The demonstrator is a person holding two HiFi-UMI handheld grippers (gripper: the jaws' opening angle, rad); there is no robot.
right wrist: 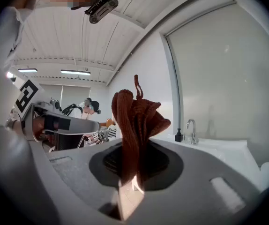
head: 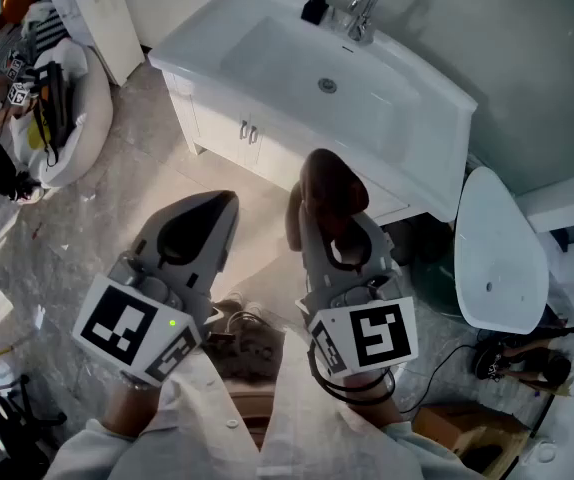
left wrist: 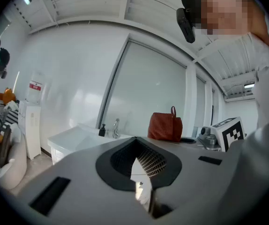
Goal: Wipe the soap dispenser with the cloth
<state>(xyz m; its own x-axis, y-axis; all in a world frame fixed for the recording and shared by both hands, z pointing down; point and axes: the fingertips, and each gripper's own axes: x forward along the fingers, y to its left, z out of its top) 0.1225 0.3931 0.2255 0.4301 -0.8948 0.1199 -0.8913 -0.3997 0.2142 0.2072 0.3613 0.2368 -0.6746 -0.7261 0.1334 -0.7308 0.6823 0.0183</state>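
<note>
The black soap dispenser [head: 314,6] stands at the back rim of the white sink [head: 267,48], left of the chrome tap [head: 362,13]. It also shows small and far off in the left gripper view [left wrist: 102,131] and the right gripper view [right wrist: 178,136]. My right gripper [head: 317,208] is shut on a bunched red-brown cloth [head: 329,190], which sticks up from the jaws [right wrist: 135,121]. My left gripper [head: 219,206] is beside it, jaws together and holding nothing. Both grippers are held above the floor in front of the vanity, well short of the dispenser.
A white toilet lid [head: 502,253] is right of the vanity. At the left a white cushion [head: 72,103] holds gear, with a person next to it. A white cabinet [head: 107,18] stands behind. Cables and a cardboard box [head: 457,430] lie on the floor.
</note>
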